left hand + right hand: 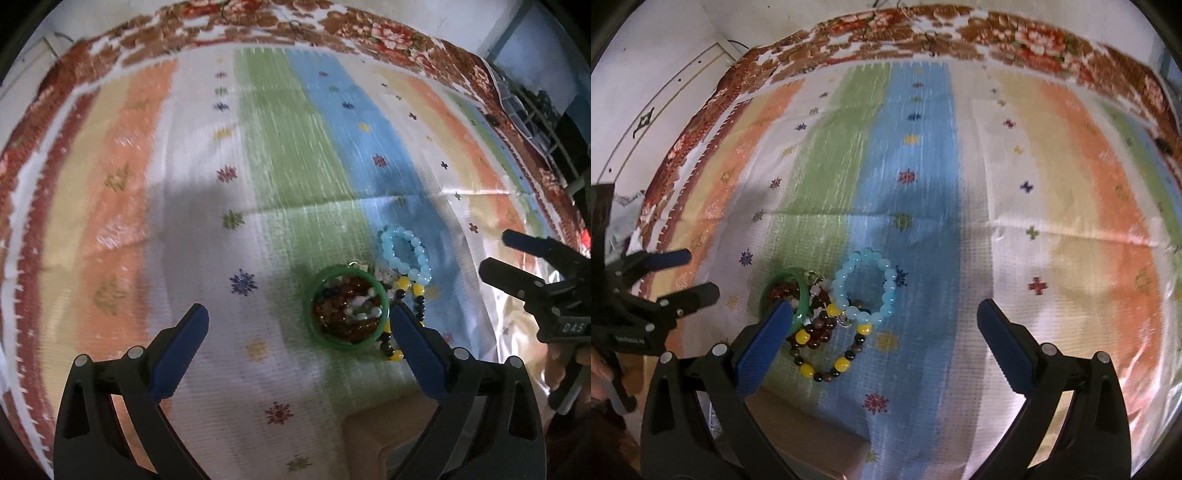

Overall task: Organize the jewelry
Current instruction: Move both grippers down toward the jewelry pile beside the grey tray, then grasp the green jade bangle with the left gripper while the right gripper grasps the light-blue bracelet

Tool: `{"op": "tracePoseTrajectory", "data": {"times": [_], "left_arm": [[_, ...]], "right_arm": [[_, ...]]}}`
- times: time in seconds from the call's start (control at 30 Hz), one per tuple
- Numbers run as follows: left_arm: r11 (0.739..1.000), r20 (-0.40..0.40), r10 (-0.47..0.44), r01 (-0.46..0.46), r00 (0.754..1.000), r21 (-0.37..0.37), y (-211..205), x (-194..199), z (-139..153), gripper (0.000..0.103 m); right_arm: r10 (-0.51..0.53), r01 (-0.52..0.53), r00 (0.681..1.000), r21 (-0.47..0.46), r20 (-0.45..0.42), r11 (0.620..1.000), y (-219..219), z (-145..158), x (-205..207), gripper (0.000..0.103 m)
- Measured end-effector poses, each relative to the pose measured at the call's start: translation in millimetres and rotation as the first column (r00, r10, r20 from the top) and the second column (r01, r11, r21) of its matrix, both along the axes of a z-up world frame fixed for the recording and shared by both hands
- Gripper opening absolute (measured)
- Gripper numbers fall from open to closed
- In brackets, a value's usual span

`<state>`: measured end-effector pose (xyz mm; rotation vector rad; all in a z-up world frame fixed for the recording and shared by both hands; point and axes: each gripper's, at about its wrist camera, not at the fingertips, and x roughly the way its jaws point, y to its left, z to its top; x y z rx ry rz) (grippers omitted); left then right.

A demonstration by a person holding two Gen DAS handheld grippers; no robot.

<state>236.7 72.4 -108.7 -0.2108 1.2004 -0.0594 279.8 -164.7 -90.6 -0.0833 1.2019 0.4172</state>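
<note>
A pile of jewelry lies on the striped cloth. A green bangle (347,345) rings dark red and pale beads. A light blue bead bracelet (406,254) lies behind it, and a black and yellow bead bracelet (410,291) lies beside it. My left gripper (299,314) is open and empty, its right finger next to the bangle. My right gripper (882,310) is open and empty above the pile: blue bracelet (866,286), black and yellow bracelet (831,354), bangle (799,301). Each gripper shows in the other's view, the right one (517,258) and the left one (687,273).
The striped cloth (295,147) with small flower marks covers the surface, edged by a red-brown floral border (258,22). A tan box edge (812,435) sits at the near side below the pile. A white wall panel (665,92) stands at the left.
</note>
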Motion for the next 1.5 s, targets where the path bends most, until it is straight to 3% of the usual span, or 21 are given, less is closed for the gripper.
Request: {"op": "tracePoseTrajectory", "data": {"times": [0.2,0.33,0.5,0.63,0.83,1.07,1.2,1.4,1.5], "left_arm": [[0.998,-0.059,0.026,-0.029,0.998,-0.049,8,5,-24,0.085],[0.997,-0.091,0.037,-0.044,0.995,-0.071,13,9,-35,0.081],[0.992,-0.134,0.043,-0.059,0.99,-0.113,14,11,-48,0.068],[0.992,-0.148,0.026,-0.044,0.989,-0.118,11,10,-52,0.059],[0.99,-0.161,0.028,-0.05,0.987,-0.131,11,11,-59,0.052],[0.99,-0.17,0.016,-0.04,0.985,-0.139,7,19,-61,0.036],[0.991,-0.173,-0.001,-0.023,0.985,-0.135,1,20,-65,0.035],[0.993,-0.169,-0.005,-0.016,0.986,-0.12,-3,22,-66,0.034],[0.99,-0.173,-0.017,-0.008,0.985,-0.141,-3,21,-68,0.018]], "right_arm": [[-0.016,0.015,0.996,-0.014,-0.088,1.0,1,-23,12,0.098],[-0.018,0.012,0.996,-0.067,-0.091,0.998,6,-31,17,0.098],[-0.053,0.042,0.992,-0.099,-0.112,0.994,6,-45,25,0.098],[-0.076,0.057,0.985,-0.118,-0.157,0.991,6,-57,32,0.087],[-0.051,0.031,0.987,-0.133,-0.155,0.991,18,-63,34,0.085],[-0.058,0.033,0.984,-0.148,-0.169,0.989,22,-72,38,0.077],[-0.064,0.039,0.983,-0.144,-0.173,0.989,23,-74,39,0.075],[-0.068,0.046,0.982,-0.126,-0.175,0.991,23,-75,43,0.061],[-0.05,0.03,0.981,-0.108,-0.186,0.994,29,-73,44,0.054]]}}
